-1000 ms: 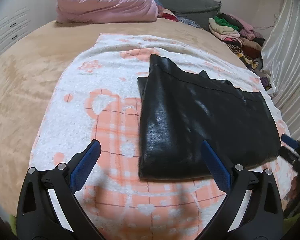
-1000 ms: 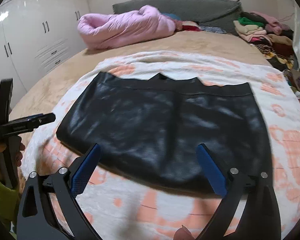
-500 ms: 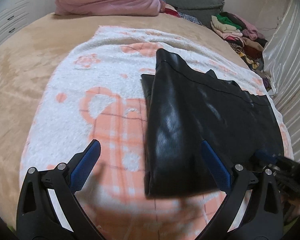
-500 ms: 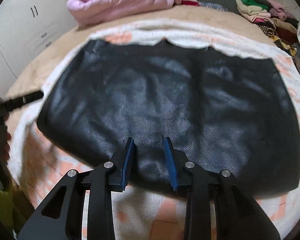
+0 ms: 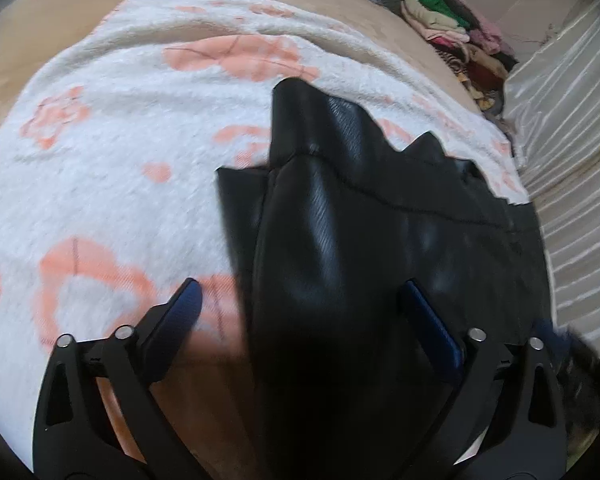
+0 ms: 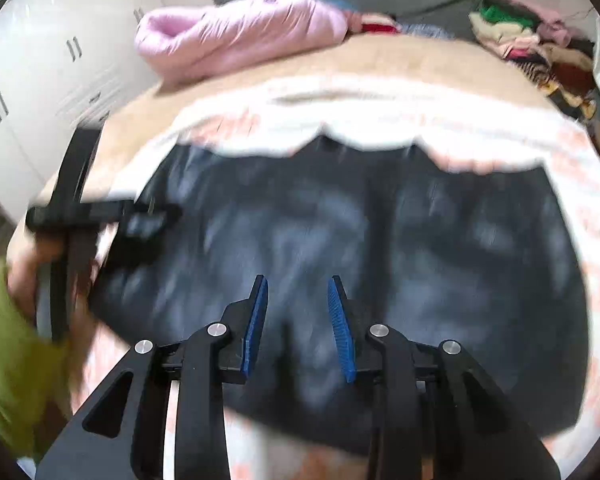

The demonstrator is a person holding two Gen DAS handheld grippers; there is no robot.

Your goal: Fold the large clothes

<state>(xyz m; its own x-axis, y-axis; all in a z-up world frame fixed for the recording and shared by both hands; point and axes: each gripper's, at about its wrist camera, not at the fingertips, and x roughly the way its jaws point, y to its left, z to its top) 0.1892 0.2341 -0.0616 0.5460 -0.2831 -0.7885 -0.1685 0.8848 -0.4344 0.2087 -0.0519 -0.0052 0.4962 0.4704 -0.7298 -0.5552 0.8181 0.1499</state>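
Bed blanket (image 5: pixel 112 184) | left tool (image 5: pixel 300 308) now closing over skirt (image 5: pixel 340 248)

- The left gripper (image 5: pixel 300 312) is closing, its jaws astride the black leather garment's (image 5: pixel 380 248) left edge.
- The white-and-peach blanket (image 5: pixel 120 168) spreads ahead-left.
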